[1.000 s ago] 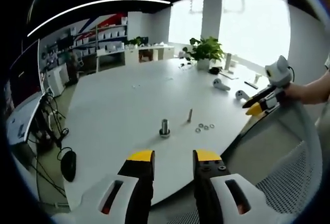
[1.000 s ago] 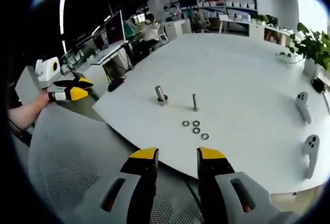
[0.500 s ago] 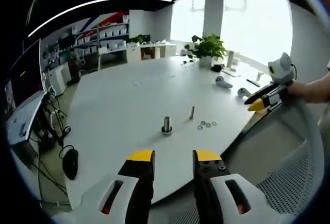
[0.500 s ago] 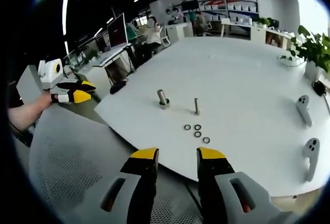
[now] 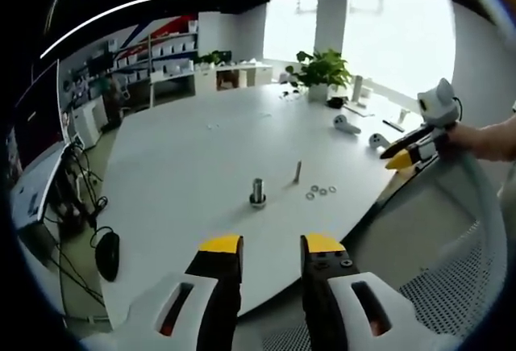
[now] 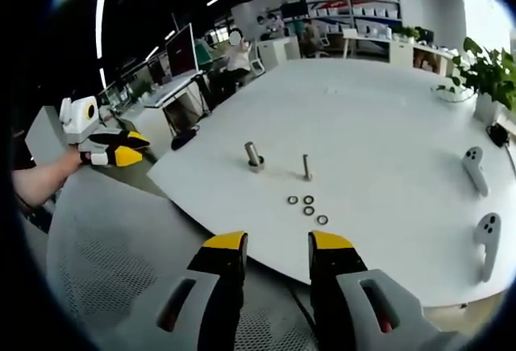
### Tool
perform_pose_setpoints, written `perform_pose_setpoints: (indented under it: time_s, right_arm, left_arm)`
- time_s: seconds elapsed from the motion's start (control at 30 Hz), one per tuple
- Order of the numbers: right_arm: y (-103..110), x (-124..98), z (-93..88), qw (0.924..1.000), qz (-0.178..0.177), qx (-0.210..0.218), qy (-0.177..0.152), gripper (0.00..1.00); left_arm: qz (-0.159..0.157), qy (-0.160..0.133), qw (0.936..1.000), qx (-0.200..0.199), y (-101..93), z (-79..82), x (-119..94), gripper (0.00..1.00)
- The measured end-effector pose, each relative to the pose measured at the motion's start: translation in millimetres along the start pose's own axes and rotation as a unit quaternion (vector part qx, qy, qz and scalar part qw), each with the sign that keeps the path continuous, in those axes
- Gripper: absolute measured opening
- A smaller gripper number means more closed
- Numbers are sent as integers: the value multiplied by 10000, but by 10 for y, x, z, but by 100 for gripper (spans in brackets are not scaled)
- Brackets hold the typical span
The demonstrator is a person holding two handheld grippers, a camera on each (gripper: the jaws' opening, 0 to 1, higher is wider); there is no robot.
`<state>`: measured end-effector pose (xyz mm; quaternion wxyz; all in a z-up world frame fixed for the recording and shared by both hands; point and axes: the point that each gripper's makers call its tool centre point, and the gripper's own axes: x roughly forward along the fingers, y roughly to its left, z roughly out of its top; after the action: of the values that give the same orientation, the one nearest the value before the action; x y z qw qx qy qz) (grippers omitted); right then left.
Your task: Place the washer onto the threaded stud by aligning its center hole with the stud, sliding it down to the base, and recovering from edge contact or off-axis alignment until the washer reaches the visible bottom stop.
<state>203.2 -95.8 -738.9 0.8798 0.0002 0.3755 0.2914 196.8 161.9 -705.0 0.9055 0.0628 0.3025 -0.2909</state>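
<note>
On the white table [image 5: 185, 157] [image 6: 387, 133] stand a thick threaded stud on a round base [image 5: 257, 194] [image 6: 254, 156] and a thinner stud [image 5: 297, 172] [image 6: 306, 167]. Three small washers [image 5: 321, 192] [image 6: 308, 206] lie flat beside the thin stud, near the table's front edge. My left gripper [image 5: 271, 245] hangs open off the table's edge, well short of the studs, and appears from the left in the right gripper view [image 6: 121, 148]. My right gripper [image 6: 276, 243] is open too, held over a mesh chair back, and appears at the right in the left gripper view [image 5: 407, 153]. Both grippers hold nothing.
A mesh chair back [image 6: 105, 270] [image 5: 451, 278] sits under both grippers. Two white controllers [image 6: 477, 198] [image 5: 347, 125] and a potted plant [image 5: 322, 77] [image 6: 488, 73] rest on the far side of the table. Desks, monitors and a seated person [image 6: 235, 52] lie beyond.
Both views have shifted only slightly with the hands. The studs and washers lie as before, and both grippers stay open and empty.
</note>
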Motion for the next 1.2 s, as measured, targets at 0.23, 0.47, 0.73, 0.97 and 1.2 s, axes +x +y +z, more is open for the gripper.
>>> perform_pose_setpoints:
  time_s: [0.23, 0.47, 0.73, 0.97, 1.2]
  right_arm:
    - [7, -9, 8, 10000, -13, 41, -22, 34]
    - [19, 7, -12, 10000, 24, -28, 70, 34]
    - [-52, 8, -46, 9993, 25, 314, 208, 37]
    - [-218, 123, -82, 9982, 76, 114, 587, 38]
    - [-497, 318, 18, 9970, -53, -230, 734, 38]
  left_arm:
    - [-74, 67, 10000, 8, -25, -22, 3, 26]
    - [-40, -57, 10000, -36, -5, 17, -13, 26]
    - [-128, -46, 9999, 33, -43, 13, 1, 26]
    - [-141, -96, 9999, -23, -46, 24, -2, 26]
    - [-167, -130, 9998, -24, -56, 40, 0, 26]
